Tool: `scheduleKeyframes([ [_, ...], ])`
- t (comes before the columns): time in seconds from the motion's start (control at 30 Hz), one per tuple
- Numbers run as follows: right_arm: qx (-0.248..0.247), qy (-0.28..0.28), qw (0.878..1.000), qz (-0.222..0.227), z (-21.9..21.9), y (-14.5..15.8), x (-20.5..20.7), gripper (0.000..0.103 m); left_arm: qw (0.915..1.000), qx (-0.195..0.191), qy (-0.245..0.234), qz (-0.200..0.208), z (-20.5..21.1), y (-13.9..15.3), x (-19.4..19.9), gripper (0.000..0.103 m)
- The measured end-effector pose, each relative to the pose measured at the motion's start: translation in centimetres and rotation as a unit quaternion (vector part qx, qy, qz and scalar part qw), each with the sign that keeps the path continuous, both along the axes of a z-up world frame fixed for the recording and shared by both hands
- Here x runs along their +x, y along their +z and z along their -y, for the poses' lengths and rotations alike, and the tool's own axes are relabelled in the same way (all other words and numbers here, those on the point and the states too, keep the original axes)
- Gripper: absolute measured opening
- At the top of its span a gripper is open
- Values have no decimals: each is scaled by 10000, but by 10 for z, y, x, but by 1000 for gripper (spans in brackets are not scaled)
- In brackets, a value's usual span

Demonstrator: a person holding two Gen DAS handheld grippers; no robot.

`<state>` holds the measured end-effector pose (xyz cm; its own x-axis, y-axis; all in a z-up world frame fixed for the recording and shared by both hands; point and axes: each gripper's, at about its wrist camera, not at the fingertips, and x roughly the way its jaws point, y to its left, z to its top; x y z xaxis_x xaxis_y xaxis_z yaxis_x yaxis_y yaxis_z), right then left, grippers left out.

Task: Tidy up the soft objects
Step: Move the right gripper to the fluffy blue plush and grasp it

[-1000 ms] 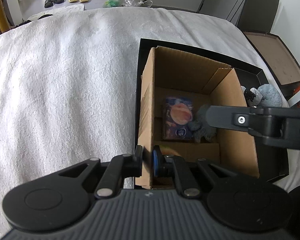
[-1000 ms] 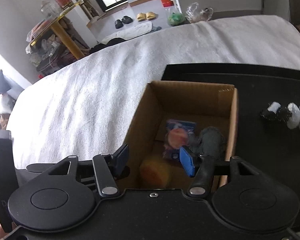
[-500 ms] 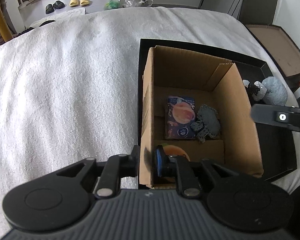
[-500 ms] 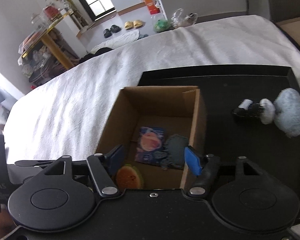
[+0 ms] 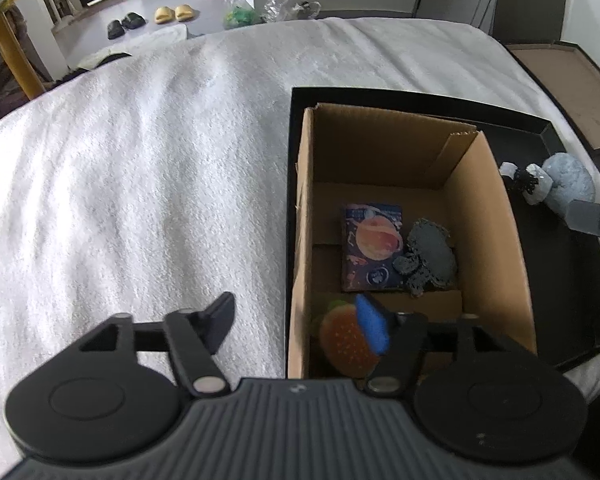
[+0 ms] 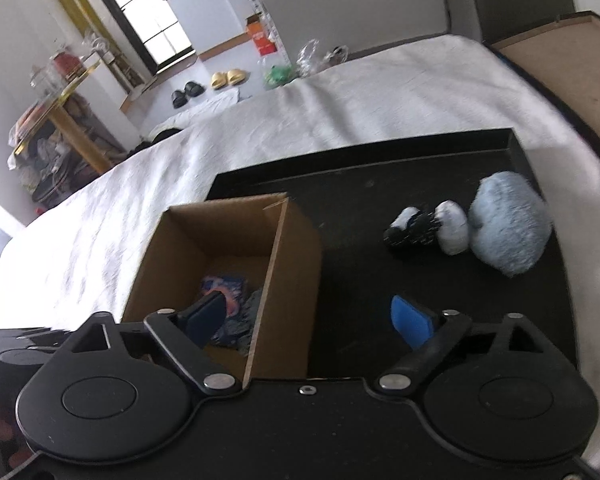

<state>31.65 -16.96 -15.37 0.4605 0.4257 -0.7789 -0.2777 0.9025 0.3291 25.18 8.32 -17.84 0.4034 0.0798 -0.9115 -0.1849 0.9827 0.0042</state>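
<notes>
An open cardboard box (image 5: 496,216) stands on a black tray (image 5: 580,280). Inside lie a planet-print pouch (image 5: 374,246), a grey knitted piece (image 5: 432,256) and a burger-shaped toy (image 5: 342,342). My left gripper (image 5: 300,326) is open, its fingers straddling the box's near left wall. My right gripper (image 6: 310,318) is open and empty, straddling the box's right wall (image 6: 288,280). On the tray to the right lie a pale blue plush ball (image 6: 508,226) and a black-and-white fluffy piece (image 6: 424,228).
The tray rests on a white towel-covered bed (image 5: 140,160). A second brown-lined tray (image 5: 572,92) lies off the bed's far right. Slippers (image 5: 174,13) and bags are on the floor beyond.
My left gripper let go of the box wall and opened. My right gripper drew back out of the box and shifted right toward the plush toys, opening wider.
</notes>
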Motion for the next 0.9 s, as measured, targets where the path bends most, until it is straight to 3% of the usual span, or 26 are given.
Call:
scheduleKeyframes([
  [0.23, 3, -299, 9995, 72, 22, -13, 9, 98, 9998, 203, 76, 3, 9, 1, 11, 78],
  [0.4, 14, -570, 9982, 168, 43, -22, 15, 100, 9996, 236, 121, -17, 15, 1, 19, 90],
  [0.9, 344, -1264, 9913, 89, 100, -55, 44, 103, 9971, 738, 82, -186, 39, -1, 52, 91],
])
